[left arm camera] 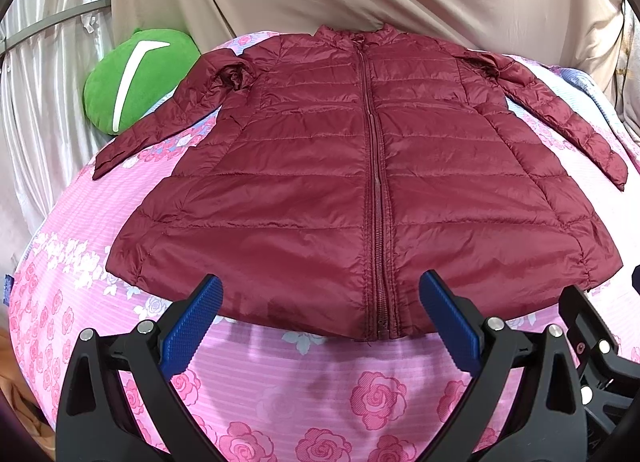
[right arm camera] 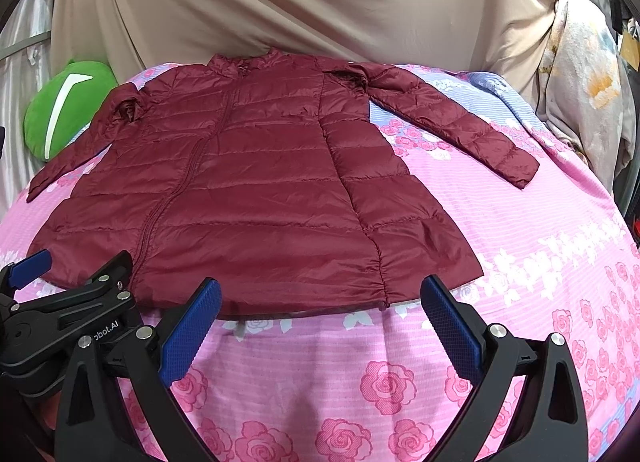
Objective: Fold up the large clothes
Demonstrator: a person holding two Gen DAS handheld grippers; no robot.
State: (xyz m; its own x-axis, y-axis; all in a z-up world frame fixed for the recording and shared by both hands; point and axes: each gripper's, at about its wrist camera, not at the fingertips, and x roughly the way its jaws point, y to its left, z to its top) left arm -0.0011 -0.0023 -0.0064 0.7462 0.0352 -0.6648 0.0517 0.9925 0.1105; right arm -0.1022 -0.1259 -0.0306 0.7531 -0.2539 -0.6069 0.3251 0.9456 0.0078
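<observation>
Hovering at the hem, both the left gripper (left arm camera: 320,302) and right gripper (right arm camera: 320,302) gape wide, holding nothing. The jacket (left arm camera: 360,182) lies flat, zipped, sleeves spread, on the pink bedsheet (left arm camera: 320,382). Best bet: pinch one sleeve's cuff and shoulder, then sweep inward smoothly.

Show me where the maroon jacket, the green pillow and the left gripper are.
maroon jacket (left arm camera: 304,190): left wrist view, front panel left of the zipper.
green pillow (left arm camera: 160,66): left wrist view, its upper face.
left gripper (left arm camera: 320,318): left wrist view, midway between its open blue fingertips.
</observation>
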